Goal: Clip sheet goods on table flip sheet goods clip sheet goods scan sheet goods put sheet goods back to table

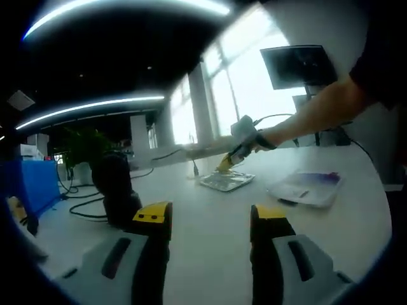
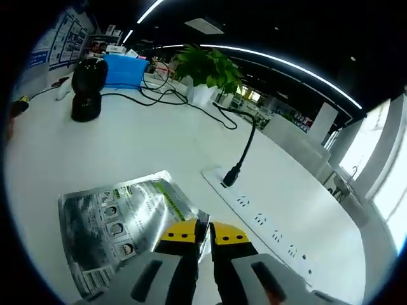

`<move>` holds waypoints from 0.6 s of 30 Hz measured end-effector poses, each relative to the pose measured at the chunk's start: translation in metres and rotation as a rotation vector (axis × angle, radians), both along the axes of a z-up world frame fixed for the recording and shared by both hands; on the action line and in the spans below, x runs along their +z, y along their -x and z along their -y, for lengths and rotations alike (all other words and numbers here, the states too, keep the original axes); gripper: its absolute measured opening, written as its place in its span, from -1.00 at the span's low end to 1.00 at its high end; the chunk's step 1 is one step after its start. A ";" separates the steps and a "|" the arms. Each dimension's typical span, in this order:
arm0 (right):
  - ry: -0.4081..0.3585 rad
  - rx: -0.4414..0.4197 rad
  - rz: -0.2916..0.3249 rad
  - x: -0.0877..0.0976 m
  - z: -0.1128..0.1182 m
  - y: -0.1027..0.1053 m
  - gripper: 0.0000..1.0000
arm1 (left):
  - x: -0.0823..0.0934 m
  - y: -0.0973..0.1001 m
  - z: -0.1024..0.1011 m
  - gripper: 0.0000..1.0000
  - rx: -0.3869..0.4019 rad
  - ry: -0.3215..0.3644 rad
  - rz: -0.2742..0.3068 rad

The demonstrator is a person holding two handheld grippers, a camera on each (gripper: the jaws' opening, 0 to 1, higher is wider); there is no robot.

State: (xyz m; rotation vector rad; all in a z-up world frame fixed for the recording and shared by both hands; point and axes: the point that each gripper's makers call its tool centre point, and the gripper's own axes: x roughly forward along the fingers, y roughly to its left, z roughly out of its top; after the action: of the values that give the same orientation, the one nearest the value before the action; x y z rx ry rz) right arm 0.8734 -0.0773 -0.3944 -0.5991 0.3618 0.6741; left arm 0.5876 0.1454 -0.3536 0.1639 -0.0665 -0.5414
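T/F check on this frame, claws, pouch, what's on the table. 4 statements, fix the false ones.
1. The right claw is shut on the silver pouch. True.
2. The left claw holds the pouch. False: it is open and empty above the table.
3. A black cable is plugged into the power strip. True.
4. The plant sits right beside the pouch. False: it stands far back on the table.
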 end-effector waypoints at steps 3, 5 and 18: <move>-0.010 -0.007 0.015 0.000 0.000 -0.002 -0.74 | -0.001 0.000 0.000 -0.16 0.000 -0.003 -0.001; -0.029 -0.014 0.024 0.003 0.000 -0.004 -0.66 | -0.001 -0.001 0.000 -0.16 0.001 -0.005 -0.002; -0.273 -0.082 0.036 0.036 -0.001 0.007 -0.19 | 0.002 -0.002 -0.004 -0.16 0.003 0.029 -0.005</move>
State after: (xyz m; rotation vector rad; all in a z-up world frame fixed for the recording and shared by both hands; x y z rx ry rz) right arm 0.8669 -0.0768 -0.3584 -0.3345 0.2533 0.6203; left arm 0.5895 0.1490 -0.3521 0.1343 -0.0693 -0.5379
